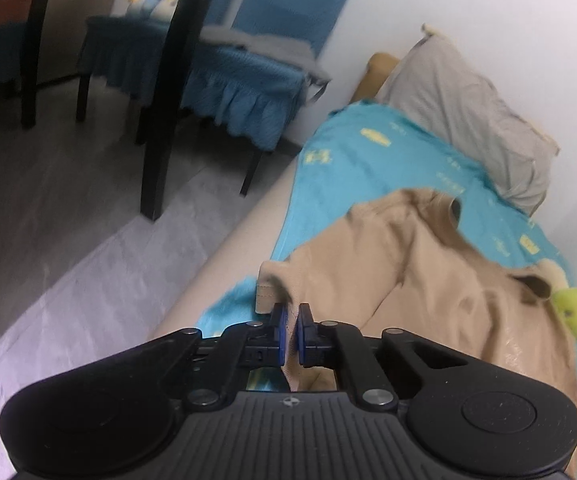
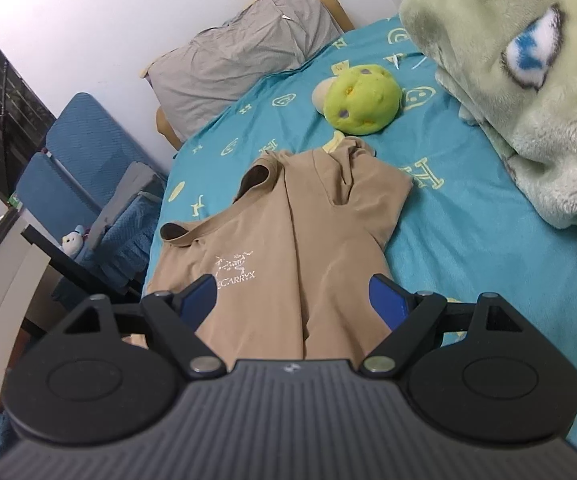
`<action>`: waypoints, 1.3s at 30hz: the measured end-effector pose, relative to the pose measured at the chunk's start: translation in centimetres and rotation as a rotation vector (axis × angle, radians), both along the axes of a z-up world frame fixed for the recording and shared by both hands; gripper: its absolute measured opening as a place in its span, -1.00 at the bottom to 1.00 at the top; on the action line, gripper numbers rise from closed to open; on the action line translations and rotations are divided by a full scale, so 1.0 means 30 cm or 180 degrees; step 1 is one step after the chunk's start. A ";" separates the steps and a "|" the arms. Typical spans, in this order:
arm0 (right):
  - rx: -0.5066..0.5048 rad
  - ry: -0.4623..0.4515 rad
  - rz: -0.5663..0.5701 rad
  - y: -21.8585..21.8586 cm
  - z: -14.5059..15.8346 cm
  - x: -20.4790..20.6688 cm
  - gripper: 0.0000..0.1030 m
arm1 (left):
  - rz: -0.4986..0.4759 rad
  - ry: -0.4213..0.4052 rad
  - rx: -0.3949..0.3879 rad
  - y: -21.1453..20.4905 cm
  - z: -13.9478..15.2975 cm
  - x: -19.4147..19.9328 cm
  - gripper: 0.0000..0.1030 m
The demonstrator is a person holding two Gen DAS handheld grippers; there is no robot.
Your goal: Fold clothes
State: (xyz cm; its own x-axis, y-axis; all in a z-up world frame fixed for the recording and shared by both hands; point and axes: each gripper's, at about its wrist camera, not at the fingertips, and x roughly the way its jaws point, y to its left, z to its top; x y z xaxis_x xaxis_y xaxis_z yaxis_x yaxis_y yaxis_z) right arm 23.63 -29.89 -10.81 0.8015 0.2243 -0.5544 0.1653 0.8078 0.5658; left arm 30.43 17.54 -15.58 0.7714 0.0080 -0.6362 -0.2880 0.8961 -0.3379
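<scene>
In the left wrist view, chairs are seen at the upper left and a grey pillow at the upper right. At lower centre the left gripper is clamped on a fold of the tan shirt, the pads pressed together with cloth between them — the pinched edge is lifted off the blue sheet.

In the right wrist view, the shirt is spread at centre frame, partly doubled along a lengthwise crease, logo up. The right gripper is held over its lower part with fingers wide apart, nothing between them. A green plush lies just beyond the collar, a fleece blanket at the upper right.

The likely risks: the thin pinch could slip if the cloth is pulled — and a one-sided lift may drag the shirt askew or snag the plush.
</scene>
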 end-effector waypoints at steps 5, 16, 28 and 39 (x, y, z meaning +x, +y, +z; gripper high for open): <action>-0.0008 -0.0035 -0.0014 -0.002 0.005 -0.010 0.64 | 0.0074 -0.0179 0.0327 0.042 0.152 0.115 -0.91; -0.0364 0.0083 0.0077 0.066 -0.033 0.060 0.64 | 0.0565 0.0182 0.1493 0.086 0.306 0.621 -0.91; -0.0643 -0.0036 0.0183 0.120 -0.028 0.081 0.64 | 0.0158 0.0308 0.0867 0.092 0.074 0.525 -0.13; -0.0729 -0.0294 0.0248 0.131 0.022 0.035 0.64 | -0.0349 -0.0187 0.1133 -0.119 0.353 0.000 0.88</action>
State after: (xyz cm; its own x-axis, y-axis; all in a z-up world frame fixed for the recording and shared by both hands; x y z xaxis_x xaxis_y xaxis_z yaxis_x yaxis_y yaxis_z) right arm 24.68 -25.95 -10.14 0.8362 0.1645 -0.5232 0.0536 0.9249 0.3764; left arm 30.43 13.97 -4.99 0.8151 0.1360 -0.5631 -0.1732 0.9848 -0.0128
